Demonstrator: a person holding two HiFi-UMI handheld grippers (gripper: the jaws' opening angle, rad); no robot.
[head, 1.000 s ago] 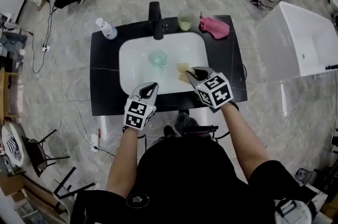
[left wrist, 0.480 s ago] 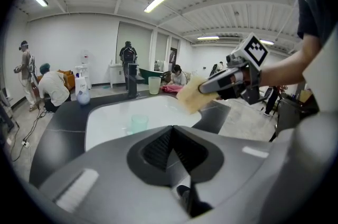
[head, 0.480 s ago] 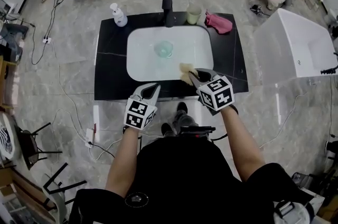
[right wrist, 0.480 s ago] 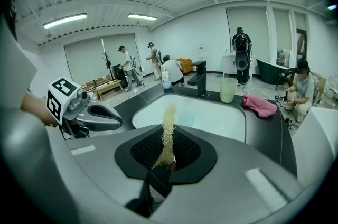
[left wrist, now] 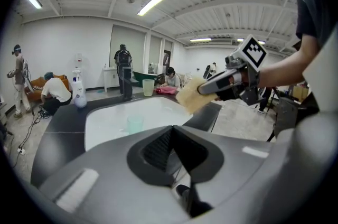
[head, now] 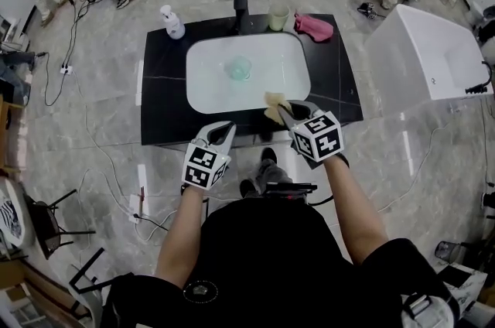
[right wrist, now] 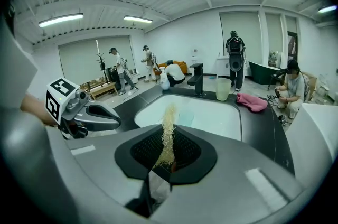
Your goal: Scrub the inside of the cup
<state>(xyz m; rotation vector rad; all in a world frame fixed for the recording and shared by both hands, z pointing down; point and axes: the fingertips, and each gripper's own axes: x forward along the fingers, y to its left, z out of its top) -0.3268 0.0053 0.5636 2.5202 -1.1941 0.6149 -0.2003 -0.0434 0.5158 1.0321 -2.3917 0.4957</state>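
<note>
A see-through teal cup (head: 238,69) stands in the white sink basin (head: 209,94), left of the middle. My right gripper (head: 281,112) hovers over the basin's front right rim, shut on a yellow fibrous scrub sponge (head: 273,108). From the right gripper view the sponge (right wrist: 168,130) stands upright between the jaws, with the cup (right wrist: 186,116) beyond it. My left gripper (head: 223,130) is shut and empty, over the counter's front edge. The left gripper view shows the cup (left wrist: 135,123) and the sponge (left wrist: 192,95) in the right gripper (left wrist: 211,86).
A black counter (head: 162,87) surrounds the basin. At its back stand a black faucet (head: 240,5), a white soap bottle (head: 172,23), a pale green cup (head: 278,17) and a pink cloth (head: 313,27). A white bathtub (head: 429,56) lies right. People and cables are on the floor.
The sink has slid up and away in the head view. Relative to it, both grippers now sit nearer its front edge. The sponge stays in the right gripper.
</note>
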